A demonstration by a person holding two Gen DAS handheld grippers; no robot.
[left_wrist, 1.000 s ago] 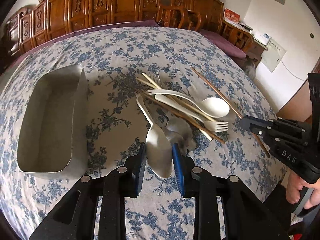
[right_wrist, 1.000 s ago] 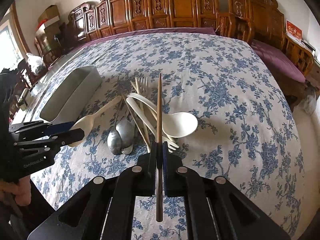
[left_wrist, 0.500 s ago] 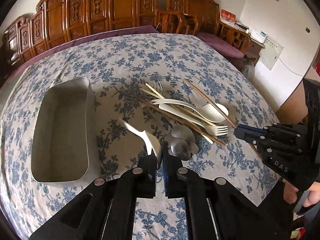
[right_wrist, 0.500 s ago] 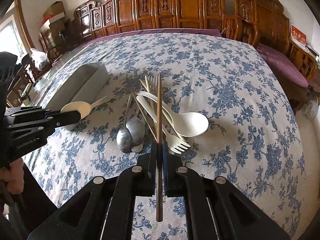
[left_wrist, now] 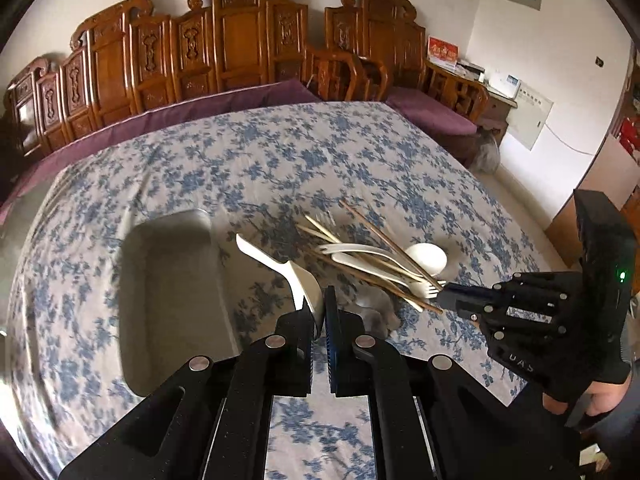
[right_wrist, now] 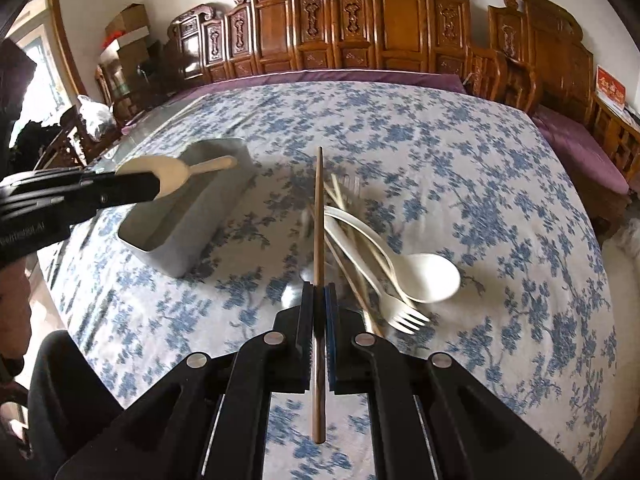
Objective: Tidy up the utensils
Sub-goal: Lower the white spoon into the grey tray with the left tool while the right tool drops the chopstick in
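Left gripper (left_wrist: 319, 312) has its fingers clamped on the bowl of a cream spoon (left_wrist: 280, 266), handle sticking out over the near rim of the metal tray (left_wrist: 132, 312); from the right-hand camera the spoon (right_wrist: 176, 172) hangs above the tray (right_wrist: 180, 248), off the counter (right_wrist: 440, 168). Right gripper (right_wrist: 319, 300) fingers are pinched on a single brown chopstick (right_wrist: 318, 216), held mid-length and lifted over the pile (right_wrist: 380, 272). Risks as I see them: the spoon grip is on a curved, slick bowl, so it could pivot or slip out and land on the rim instead of inside. The chopstick is thin and can rotate in the pads; its far tip could snag the pile or hit the tray wall. Both grippers heading for one tray may clash. The mate chopstick (left_wrist: 372, 236) is in the pile.
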